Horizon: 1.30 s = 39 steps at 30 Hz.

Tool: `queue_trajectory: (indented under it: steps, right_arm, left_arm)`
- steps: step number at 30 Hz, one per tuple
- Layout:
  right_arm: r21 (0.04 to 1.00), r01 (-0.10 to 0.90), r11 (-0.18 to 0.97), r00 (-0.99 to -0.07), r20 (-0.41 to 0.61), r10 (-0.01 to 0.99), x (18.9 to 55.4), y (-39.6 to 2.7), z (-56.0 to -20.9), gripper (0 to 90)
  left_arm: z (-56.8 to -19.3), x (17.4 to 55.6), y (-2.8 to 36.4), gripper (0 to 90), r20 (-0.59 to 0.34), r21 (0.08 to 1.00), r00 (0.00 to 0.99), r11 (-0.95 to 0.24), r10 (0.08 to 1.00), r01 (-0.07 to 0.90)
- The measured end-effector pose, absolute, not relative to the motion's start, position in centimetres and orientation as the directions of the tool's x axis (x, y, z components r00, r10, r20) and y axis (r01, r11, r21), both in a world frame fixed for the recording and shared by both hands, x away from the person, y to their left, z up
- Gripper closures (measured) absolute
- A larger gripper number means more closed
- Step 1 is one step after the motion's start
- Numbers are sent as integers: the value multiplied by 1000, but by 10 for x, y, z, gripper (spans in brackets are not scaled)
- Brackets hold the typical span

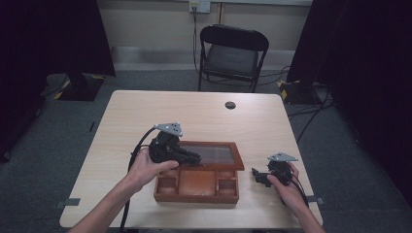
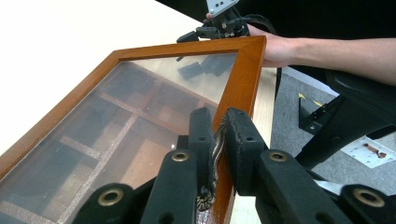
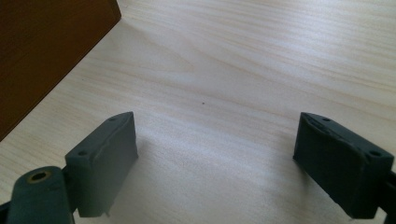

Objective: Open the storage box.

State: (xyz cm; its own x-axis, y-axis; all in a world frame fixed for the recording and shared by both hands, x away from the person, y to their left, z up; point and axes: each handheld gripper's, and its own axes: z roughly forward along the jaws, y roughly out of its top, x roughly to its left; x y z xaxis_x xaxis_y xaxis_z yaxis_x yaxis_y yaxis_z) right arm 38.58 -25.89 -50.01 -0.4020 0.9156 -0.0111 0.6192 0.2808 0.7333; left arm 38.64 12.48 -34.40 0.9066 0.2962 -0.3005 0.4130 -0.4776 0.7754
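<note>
A wooden box (image 1: pixel 197 187) stands on the worktop (image 1: pixel 194 114), near the person's edge and roughly at its centre. The box body is divided into compartments: a wide middle bay flanked by smaller bays at each side. Its lid (image 1: pixel 214 154), a brown wooden frame around a glass pane, is hinged at the far side and is raised partway, tilted above the compartments.

The left claw (image 1: pixel 194 158) is held in the person's left hand (image 1: pixel 145 167) at the left part of the box. In the left gripper view the two black jaws are closed on the front rail of the lid frame (image 2: pixel 233 100), one pad against the glass side and the other against the outer face of the rail. The compartment dividers are visible through the pane.

The right claw (image 1: pixel 257 175) is held in the right hand (image 1: pixel 286 187) and rests low over the worktop just to the right of the box, apart from it. In the right gripper view its jaws stand wide apart with bare worktop between them and nothing gripped; a corner of the box wall (image 3: pixel 46 56) lies at the upper left of that view.

A black folding chair (image 1: pixel 232 56) stands on the floor beyond the far edge of the worktop
</note>
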Motion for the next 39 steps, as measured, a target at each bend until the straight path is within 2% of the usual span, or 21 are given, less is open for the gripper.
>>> queue_trajectory:
  steps: [39]
  right_arm:
    - [732, 618, 285, -408, -11, 913, 386, -259, -500, 127]
  left_arm:
    - [-319, 410, 124, 815, -293, 780, 903, -467, 314, 415]
